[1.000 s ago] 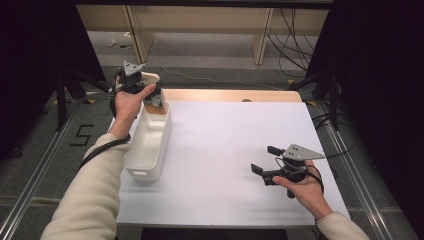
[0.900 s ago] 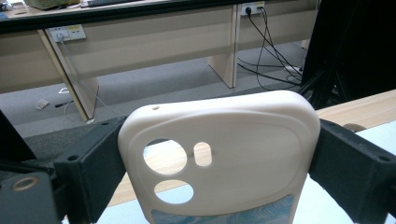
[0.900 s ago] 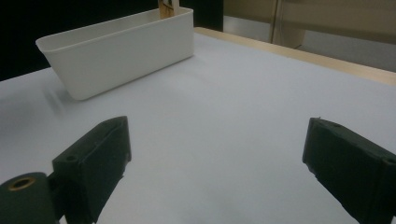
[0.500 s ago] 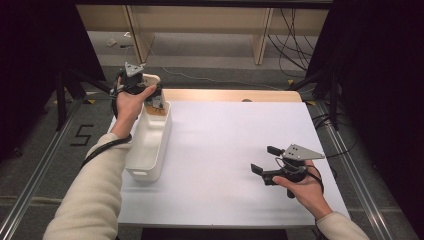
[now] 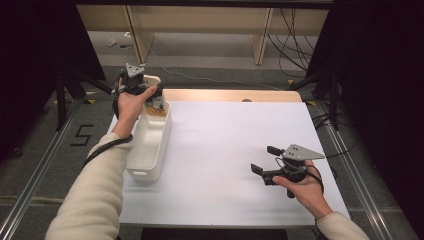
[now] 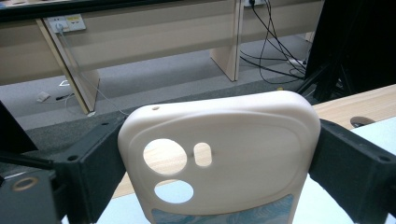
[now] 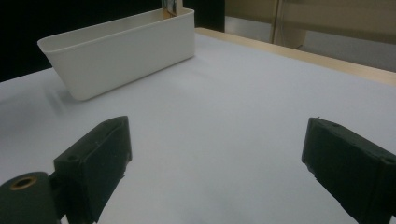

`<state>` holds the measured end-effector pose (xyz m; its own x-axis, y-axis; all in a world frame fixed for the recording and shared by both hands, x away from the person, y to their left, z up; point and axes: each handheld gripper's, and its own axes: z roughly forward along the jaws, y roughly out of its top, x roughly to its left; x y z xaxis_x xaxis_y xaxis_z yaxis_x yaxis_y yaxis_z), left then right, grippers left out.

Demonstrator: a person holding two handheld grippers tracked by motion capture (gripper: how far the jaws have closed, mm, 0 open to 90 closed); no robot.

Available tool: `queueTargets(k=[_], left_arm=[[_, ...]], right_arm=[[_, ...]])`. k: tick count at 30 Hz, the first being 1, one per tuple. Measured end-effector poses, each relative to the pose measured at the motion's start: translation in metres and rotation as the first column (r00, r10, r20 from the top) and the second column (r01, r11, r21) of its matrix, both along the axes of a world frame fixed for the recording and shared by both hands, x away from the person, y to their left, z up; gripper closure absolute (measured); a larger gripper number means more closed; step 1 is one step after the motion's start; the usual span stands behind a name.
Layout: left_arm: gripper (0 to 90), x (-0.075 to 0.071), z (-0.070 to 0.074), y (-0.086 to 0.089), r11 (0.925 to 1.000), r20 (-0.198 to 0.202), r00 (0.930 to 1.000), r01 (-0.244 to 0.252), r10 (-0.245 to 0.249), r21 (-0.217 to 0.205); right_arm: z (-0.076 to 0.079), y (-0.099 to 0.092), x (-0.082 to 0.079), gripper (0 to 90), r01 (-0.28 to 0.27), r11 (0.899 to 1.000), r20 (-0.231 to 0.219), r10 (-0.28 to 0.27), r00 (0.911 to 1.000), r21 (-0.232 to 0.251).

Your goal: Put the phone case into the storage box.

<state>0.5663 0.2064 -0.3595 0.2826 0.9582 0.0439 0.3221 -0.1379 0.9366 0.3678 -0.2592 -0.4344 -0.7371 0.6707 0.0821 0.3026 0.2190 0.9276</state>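
On the left, the left gripper (image 5: 152,95) is clamping its fingers (image 6: 93,158) on a cream phone case (image 6: 219,154), holding it upright over the white bin's (image 5: 150,145) far end; rightward, the right gripper (image 5: 264,160) is hovering wide open, empty, above the table (image 5: 225,130).

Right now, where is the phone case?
The cream phone case is clamped between the left claw jaws, at the left of the high view, held over the far end of the white bin.

cream knit sleeves; each black hand-held gripper (image 5: 263,160) carries a grey three-cornered plate and a black cable.
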Motion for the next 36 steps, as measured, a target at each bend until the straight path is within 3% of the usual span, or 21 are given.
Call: queueTargets(k=[36], left_arm=[[8.6, 0.007, -0.014, -0.004, 0.9999, -0.049, 0.9988, -0.008, 0.009, 0.015]], right_arm=[[0.0, 0.0, 0.0, 9.4, -0.003, 1.0, 0.001, 0.003, 1.0, 0.0]])
